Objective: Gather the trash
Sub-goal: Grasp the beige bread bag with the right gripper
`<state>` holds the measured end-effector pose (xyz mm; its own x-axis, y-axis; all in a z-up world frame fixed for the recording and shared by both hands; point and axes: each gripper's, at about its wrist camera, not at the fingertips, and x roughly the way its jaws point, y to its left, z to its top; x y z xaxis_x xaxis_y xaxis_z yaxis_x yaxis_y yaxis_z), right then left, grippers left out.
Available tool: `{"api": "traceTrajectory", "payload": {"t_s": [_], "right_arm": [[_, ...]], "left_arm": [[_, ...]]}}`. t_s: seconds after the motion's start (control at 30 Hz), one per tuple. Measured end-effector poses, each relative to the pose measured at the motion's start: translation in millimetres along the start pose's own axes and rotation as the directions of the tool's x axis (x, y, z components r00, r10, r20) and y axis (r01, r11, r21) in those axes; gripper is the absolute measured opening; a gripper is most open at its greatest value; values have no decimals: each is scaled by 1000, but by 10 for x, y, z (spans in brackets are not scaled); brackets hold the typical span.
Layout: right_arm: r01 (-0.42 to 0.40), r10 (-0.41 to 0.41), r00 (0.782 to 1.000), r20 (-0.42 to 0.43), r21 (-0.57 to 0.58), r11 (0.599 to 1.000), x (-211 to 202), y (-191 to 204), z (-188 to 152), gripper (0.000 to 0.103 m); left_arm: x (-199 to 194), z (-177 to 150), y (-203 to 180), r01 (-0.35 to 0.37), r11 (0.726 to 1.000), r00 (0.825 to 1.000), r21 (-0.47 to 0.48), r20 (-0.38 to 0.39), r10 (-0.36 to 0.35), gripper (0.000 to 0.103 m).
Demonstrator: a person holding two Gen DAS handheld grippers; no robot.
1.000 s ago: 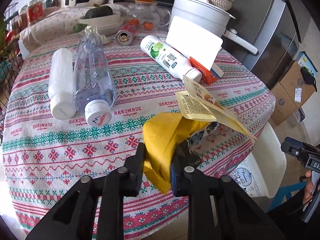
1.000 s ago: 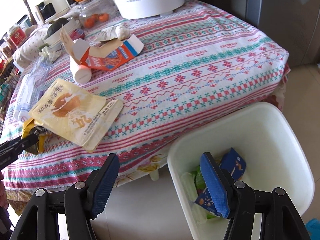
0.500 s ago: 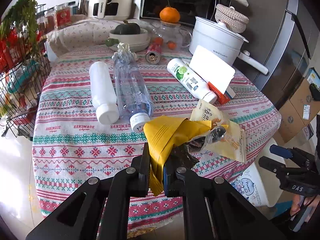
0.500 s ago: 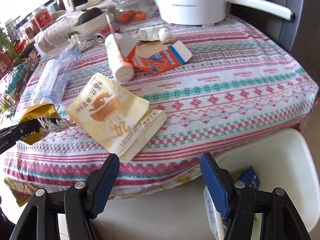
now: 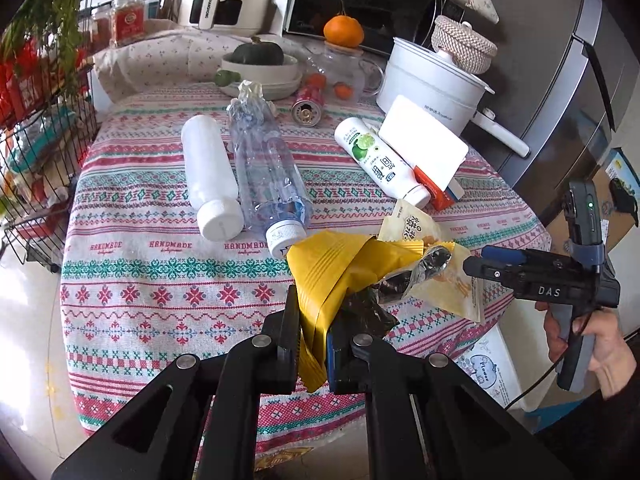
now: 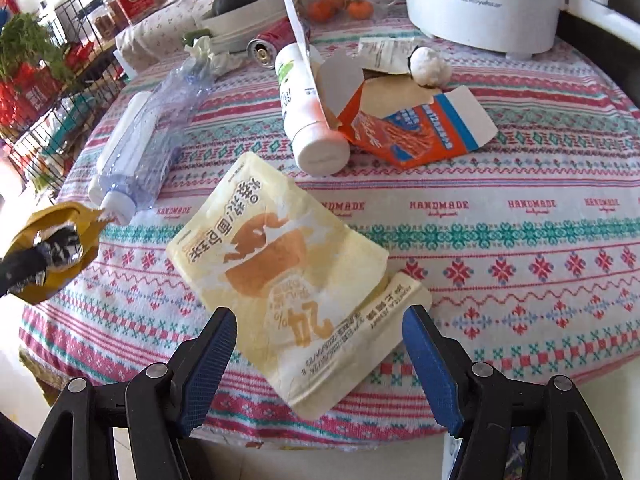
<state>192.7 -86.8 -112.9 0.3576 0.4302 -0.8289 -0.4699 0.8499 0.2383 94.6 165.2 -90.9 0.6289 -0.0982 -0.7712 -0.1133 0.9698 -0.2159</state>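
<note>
- Left gripper (image 5: pixel 313 340): clamped on a crumpled yellow wrapper (image 5: pixel 332 272), raised above the tablecloth (image 5: pixel 160 288) printed "HANDMADE".
- Right gripper (image 6: pixel 320 344): jaws wide, straddling a pale-yellow pouch (image 6: pixel 288 276) marked "24%", lying flat near the table edge.

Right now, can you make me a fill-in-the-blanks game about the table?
1. The left claw is shut on a crumpled ____ wrapper.
2. The right claw is ____ above the pale yellow snack pouch.
3. The clear plastic bottle has a ____ cap.

Missing words: yellow, open, white
</note>
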Motion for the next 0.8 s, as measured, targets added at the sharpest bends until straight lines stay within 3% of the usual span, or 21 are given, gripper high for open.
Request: {"api": "traceTrajectory", "payload": {"t_s": [0.17, 0.37, 0.5, 0.57, 0.63, 0.67, 0.73, 0.8], "right_arm": [[-49, 48, 999, -25, -58, 997, 205, -96, 177, 78], [-9, -6, 997, -80, -188, 982, 549, 78, 159, 78], [50, -53, 999, -4, -278, 959, 594, 245, 63, 77], [30, -29, 1000, 9, -285, 958, 585, 252, 42, 67], [6, -2, 1000, 13, -286, 958, 563, 260, 21, 45], [11, -5, 1000, 20, -285, 958, 550, 269, 11, 41], [18, -11, 1000, 26, -285, 958, 536, 281, 15, 13], [4, 2, 1000, 22, -259, 966, 500, 251, 11, 9]], "left_arm": [[70, 35, 23, 3, 1000, 1000, -5, -15, -3, 10], [171, 110, 11, 6, 1000, 1000, -10, -25, -6, 10], [202, 150, -44, 12, 1000, 1000, 0, -24, -12, 10], [203, 159, -71, 12, 1000, 1000, 8, -21, -11, 10], [195, 164, -84, 10, 1000, 1000, 12, -19, -10, 10], [189, 167, -88, 10, 1000, 1000, 12, -17, -10, 10], [169, 172, -93, 9, 1000, 1000, 12, -11, -8, 10], [146, 182, -108, 8, 1000, 1000, 14, -4, -7, 10]]}}
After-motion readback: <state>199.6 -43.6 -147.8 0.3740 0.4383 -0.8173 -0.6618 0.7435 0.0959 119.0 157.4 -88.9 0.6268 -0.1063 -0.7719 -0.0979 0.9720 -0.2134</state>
